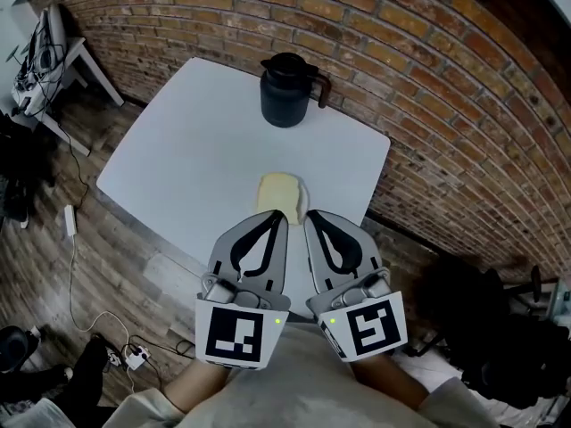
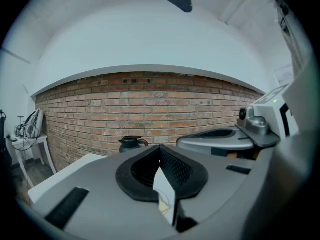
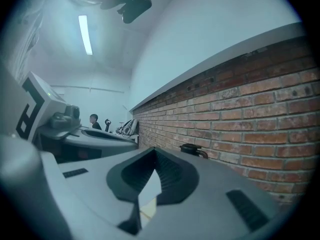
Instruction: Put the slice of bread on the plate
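1. Your left gripper [image 1: 277, 218] has its jaws clenched. In the left gripper view the two tips [image 2: 160, 148] meet with nothing pinched between them.
2. Your right gripper [image 1: 312, 218] is clenched too. In the right gripper view its tips [image 3: 154, 152] touch and hold nothing.
3. You hold both grippers side by side, close to your body and above the near edge of the white desk [image 1: 196, 141]. They point toward the brick wall [image 1: 446, 78].
4. The slice of bread [image 1: 278, 194] lies flat on the desk, just past the tips of both grippers. Neither gripper touches it.
5. A thin pale rim [image 1: 304, 201] shows along the right side of the bread. It looks like the plate, with the slice lying on it, but little of it can be seen.
6. A sliver of pale yellow shows through the wedge under your left jaws in the left gripper view.
7. A black jug [image 1: 287, 92] stands upright near the far edge of the desk, well apart from the bread.
8. A person [image 3: 93, 121] is visible far off in the right gripper view.
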